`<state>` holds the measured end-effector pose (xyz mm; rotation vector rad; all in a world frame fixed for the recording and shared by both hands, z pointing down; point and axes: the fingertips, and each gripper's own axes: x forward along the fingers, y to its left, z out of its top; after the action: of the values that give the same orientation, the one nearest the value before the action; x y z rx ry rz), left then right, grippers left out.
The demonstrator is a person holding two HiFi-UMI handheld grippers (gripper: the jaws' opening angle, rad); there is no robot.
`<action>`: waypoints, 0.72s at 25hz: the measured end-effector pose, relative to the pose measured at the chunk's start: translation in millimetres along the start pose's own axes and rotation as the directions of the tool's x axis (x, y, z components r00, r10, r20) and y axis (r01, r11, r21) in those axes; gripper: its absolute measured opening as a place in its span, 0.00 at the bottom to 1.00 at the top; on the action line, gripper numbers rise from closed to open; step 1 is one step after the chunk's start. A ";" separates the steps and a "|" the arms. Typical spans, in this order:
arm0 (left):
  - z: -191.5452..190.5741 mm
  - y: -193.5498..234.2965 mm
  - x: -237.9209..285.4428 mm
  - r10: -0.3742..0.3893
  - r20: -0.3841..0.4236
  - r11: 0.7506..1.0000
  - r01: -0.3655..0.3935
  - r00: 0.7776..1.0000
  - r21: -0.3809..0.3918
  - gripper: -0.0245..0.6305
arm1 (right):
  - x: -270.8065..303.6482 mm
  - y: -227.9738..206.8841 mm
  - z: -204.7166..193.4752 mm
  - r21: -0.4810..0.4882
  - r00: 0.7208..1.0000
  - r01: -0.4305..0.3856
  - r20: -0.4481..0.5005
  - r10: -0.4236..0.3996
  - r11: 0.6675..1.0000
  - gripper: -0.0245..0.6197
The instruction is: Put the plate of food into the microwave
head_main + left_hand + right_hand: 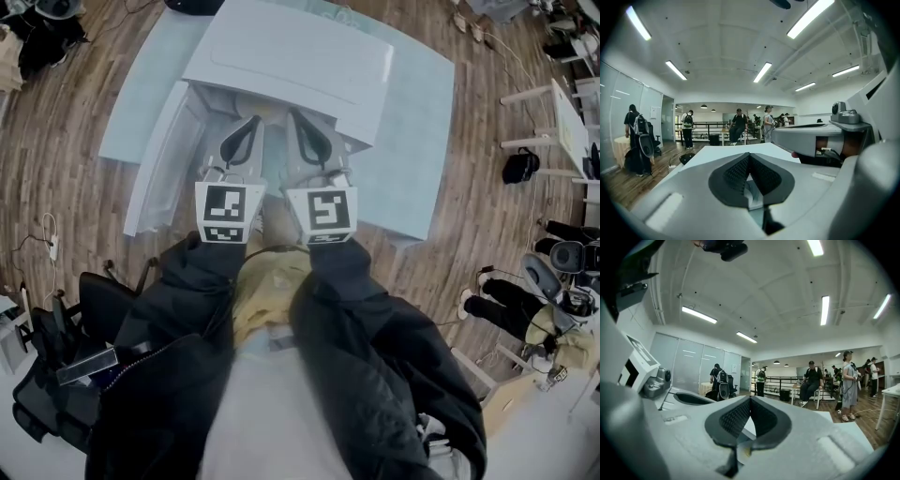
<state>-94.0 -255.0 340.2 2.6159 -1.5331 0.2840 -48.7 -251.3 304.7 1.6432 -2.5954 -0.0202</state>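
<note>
**A:** Where is the plate of food?

**B:** No view shows it. In the head view the white microwave (291, 66) sits on the pale table (417, 141), and both grippers hang side by side just in front of it. The plate may lie under them or already inside; I cannot tell.

**A:** And the jaws?

**B:** The left gripper (749, 157) has its pads pressed together with nothing between them. The right gripper (750, 401) is the same, closed and empty.

**A:** So what could go wrong?

**B:** Closed jaws cannot take a plate's rim, I'd say. Pushing forward like this would only shove or tip a plate, and the food would slide. The two grippers are also near each other, so opening them there could make them knock together.

**A:** Anything in the way?

**B:** The white panel (155, 159) at the microwave's left looks like its open door, on the left gripper's side. A wide swing could strike it. Otherwise there is an office chair (56, 375) at the person's left and people (511, 305) at the right. All of these are well apart from the table.
</note>
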 end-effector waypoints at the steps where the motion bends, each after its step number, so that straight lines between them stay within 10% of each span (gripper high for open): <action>1: 4.7 1.0 -0.6 0.002 0.011 1.000 -0.002 1.000 0.006 0.04 | -0.3 -0.4 4.7 -0.001 1.000 0.004 0.013 -0.004 1.000 0.03; 18: 39.2 16.3 -10.3 0.024 0.102 0.998 -0.030 0.994 0.056 0.04 | 5.6 15.4 30.6 -0.008 0.997 0.003 0.076 -0.003 1.000 0.02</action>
<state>-108.8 -261.1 299.5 2.6941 -1.6161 0.2027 -67.0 -250.5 275.2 1.6758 -2.6445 -0.0956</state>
